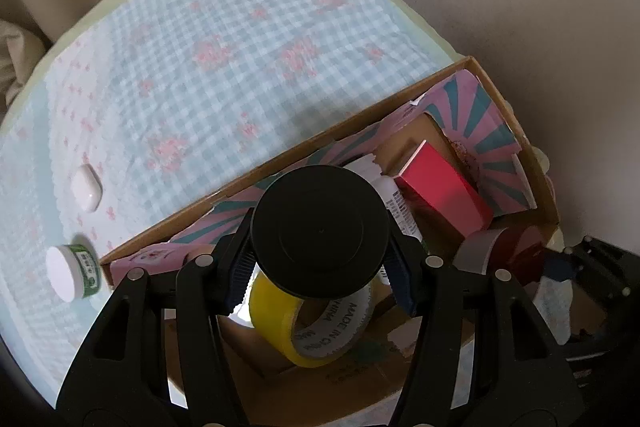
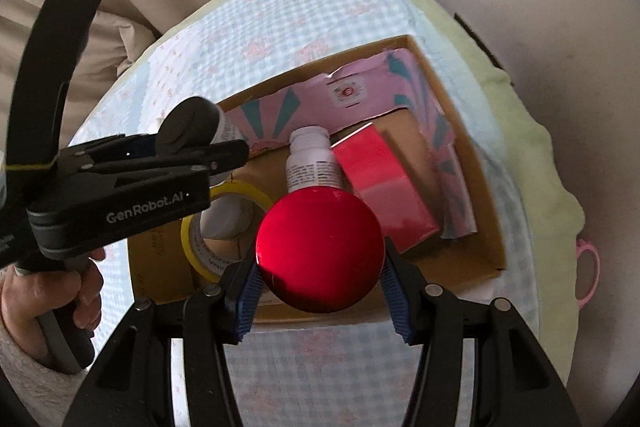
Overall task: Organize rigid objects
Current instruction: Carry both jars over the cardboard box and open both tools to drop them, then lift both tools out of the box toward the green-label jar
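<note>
Cardboard forms the open box (image 2: 460,131) that receives the items; it sits toward the right edge of the cloth-covered counter (image 1: 200,47). The box already contains a roll of yellow tape (image 2: 200,247), a white bottle (image 2: 314,163) and a red carton (image 2: 384,183) lying side by side.

The left hand-held gripper (image 1: 320,259) is clamped on a black-capped container (image 1: 320,231), and holds it above the box over the tape roll. The right hand-held gripper (image 2: 322,291) is clamped on a red round-lidded jar (image 2: 320,249), and holds it over the near wall of the box, in front of the bottle.

Two items remain outside the box: a white-lidded jar with a green label (image 1: 70,271) beside the box's left end, and a small white case (image 1: 88,187) farther out on the cloth toward the left edge.

Hazards, as judged from this position:
- Both grippers work over the same box. Lowering them together may cause a collision between the tools or the two held items.
- Free floor space in the box is limited. A container released onto the tape roll or the bottle may tip or roll.
- Both held items are gripped on smooth round surfaces; a loosened grip may let them slip early.
</note>
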{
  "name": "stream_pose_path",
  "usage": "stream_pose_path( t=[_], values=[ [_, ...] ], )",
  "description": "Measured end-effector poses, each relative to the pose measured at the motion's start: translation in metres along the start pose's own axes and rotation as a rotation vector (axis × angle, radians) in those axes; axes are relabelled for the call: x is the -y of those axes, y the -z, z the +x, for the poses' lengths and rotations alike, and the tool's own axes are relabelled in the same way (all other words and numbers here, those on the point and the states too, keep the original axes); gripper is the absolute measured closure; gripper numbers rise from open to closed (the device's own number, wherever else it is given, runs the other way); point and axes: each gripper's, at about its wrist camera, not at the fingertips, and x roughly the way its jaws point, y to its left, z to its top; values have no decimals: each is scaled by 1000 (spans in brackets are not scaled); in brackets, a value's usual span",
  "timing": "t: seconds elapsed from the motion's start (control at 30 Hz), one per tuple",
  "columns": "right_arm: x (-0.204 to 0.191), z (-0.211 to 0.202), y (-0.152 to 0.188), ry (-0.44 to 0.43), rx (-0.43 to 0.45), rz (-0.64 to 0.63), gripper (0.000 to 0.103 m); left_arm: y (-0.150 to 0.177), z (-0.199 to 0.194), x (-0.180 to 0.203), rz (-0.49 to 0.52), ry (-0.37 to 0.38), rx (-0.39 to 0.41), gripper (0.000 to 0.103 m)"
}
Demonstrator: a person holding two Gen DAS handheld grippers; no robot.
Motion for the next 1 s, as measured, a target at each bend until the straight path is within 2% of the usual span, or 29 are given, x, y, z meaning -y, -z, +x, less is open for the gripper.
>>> stream_pose_path(
  t=[0.03,0.07,0.1,0.13,0.17,0.37,0.6,0.83,1.0],
  values=[
    [-2,2,0,7,-5,-11,53,-1,1,-1,-8,7,-7,43],
    [-4,4,-1,14,-11,-21,49,-1,-1,-2,-15,0,-1,13],
    [-5,5,0,11,-9,-25,33,-1,-5,-1,-17,-13,8,1],
    [-6,4,1,1,5,-27,19,-1,-9,-2,-16,-21,29,0],
    [-6,2,2,-2,15,-30,0,-1,-13,-2,-15,-16,41,0],
    [-7,-9,12,45,44,-69,0,5,-37,-6,2,-38,75,0],
    [-7,-31,20,51,90,-44,0,20,-78,-9,-21,-40,128,0],
    [-26,-65,29,60,141,-81,0,44,-132,-10,-28,-71,196,0],
    [-47,-92,37,58,176,-123,0,69,-178,-26,-76,-73,248,0]
  ],
)
